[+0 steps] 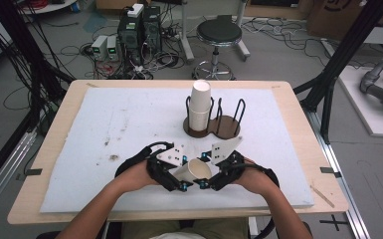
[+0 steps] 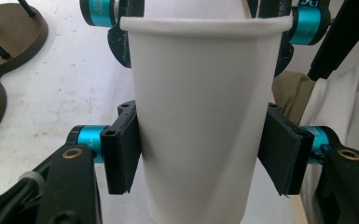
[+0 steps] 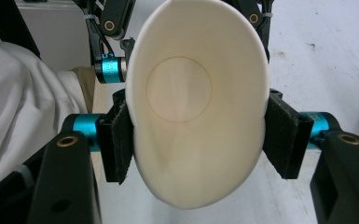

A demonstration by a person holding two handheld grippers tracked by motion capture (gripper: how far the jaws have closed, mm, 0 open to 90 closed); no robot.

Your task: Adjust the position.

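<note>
A person's two hands come in from the near edge of the tabletop [image 1: 79,149], which has a white sheet on top. Each hand holds a set of black tongs, and both sets meet at one white paper cup [image 1: 195,171] lying on its side just above the sheet, close to the person.

The left tongs [image 1: 180,175] are clenched on the cup. In the left gripper view their two black pads [image 2: 121,156] press on the cup's [image 2: 200,121] outer wall, one on each side, near the middle of the cup. The rim is at the far end from this camera.

The right tongs [image 1: 210,173] grasp the same cup at its open end. In the right gripper view the pads [image 3: 117,142] squeeze the cup's [image 3: 196,116] mouth into an oval shape, and you can look right inside to the round bottom.

A bit farther back, near the middle of the tabletop, sits a brown wooden holder [image 1: 224,128] with black wire loops. A stack of white cups [image 1: 199,107] stands upright in its left spot. The right spot shows bare brown wood.

Past the far edge of the tabletop, on the grey floor, stand a round black stool [image 1: 219,34] and some boxes with lots of cables [image 1: 129,45]
</note>
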